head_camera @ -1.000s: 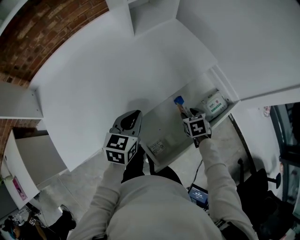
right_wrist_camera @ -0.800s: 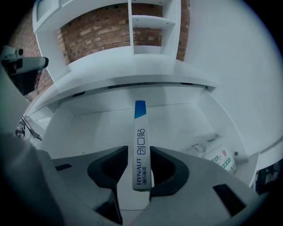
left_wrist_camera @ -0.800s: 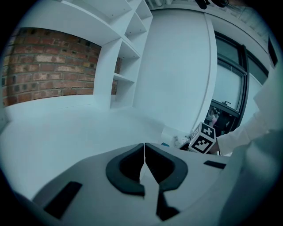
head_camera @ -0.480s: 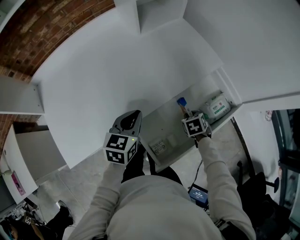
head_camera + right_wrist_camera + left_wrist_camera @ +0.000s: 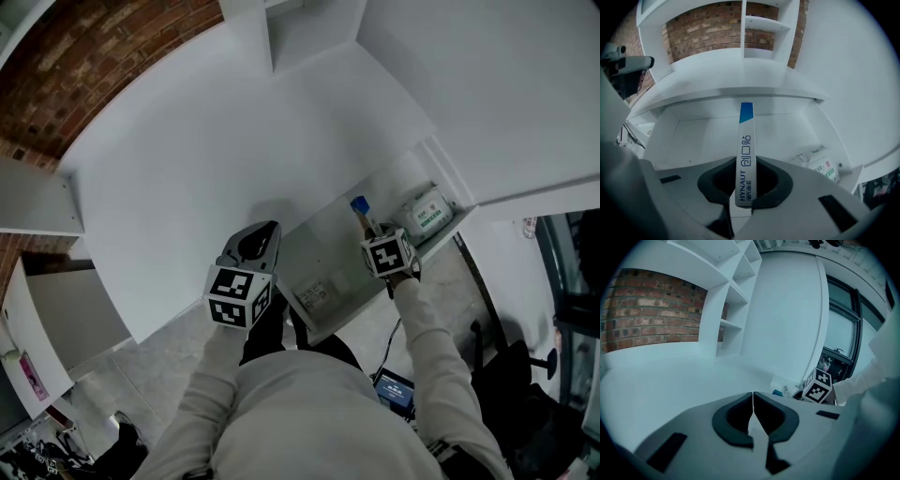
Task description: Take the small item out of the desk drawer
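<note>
White bench point(image 5: 187, 159) against a brick wall point(image 5: 84, 56), drawer point(image 5: 328, 246) pulled open under its edge. Right tongs point(image 5: 745, 190) closing on the slim box point(image 5: 746, 154), pads against its sides, blue end pointing away, box over the open drawer. Green-white packet point(image 5: 424, 212) in the drawer's right corner. Left tongs point(image 5: 753, 401) closed on nothing, above the bench edge

The slim flat white box with a blue end point(image 5: 746, 154) stands on edge, blue end outward, between the closing jaws of the right tongs point(image 5: 745, 186), above the open white drawer point(image 5: 689, 136).
</note>
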Action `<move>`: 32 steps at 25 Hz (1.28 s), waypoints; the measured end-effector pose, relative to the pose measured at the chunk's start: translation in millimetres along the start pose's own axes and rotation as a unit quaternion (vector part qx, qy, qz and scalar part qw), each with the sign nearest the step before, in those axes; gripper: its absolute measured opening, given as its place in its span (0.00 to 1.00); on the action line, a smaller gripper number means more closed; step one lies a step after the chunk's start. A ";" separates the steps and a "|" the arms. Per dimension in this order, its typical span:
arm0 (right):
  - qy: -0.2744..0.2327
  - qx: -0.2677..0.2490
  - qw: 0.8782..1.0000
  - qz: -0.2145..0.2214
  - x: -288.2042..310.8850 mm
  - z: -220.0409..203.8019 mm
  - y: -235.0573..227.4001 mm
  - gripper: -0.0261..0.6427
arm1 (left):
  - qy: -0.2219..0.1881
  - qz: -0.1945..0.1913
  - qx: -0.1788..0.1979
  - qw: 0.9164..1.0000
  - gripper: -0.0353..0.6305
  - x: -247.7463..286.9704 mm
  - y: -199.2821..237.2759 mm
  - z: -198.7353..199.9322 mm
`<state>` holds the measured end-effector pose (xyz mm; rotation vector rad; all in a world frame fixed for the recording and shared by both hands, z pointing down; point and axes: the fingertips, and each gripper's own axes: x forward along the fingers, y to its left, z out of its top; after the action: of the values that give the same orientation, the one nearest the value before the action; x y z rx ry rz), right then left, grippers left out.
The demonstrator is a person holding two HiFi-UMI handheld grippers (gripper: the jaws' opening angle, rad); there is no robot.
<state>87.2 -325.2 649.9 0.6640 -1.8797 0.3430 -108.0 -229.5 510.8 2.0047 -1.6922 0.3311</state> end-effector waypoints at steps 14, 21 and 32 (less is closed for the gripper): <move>-0.076 0.101 0.992 -0.013 -68.3 1.5 1.2 0.17 | -0.016 -0.053 0.025 0.998 0.09 4.3 -22.5 12.5; -0.135 0.131 0.982 -0.027 -108.8 13.8 5.3 0.17 | -0.023 -0.078 0.042 0.996 0.09 3.7 -32.4 20.2; -0.240 0.189 0.951 -0.057 -178.5 29.7 13.5 0.17 | -0.028 -0.119 0.078 0.989 0.09 10.4 -51.2 35.5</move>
<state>107.1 -278.9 475.6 1.1961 -2.2431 0.5084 -60.7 -250.9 474.9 2.3239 -1.4774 0.3340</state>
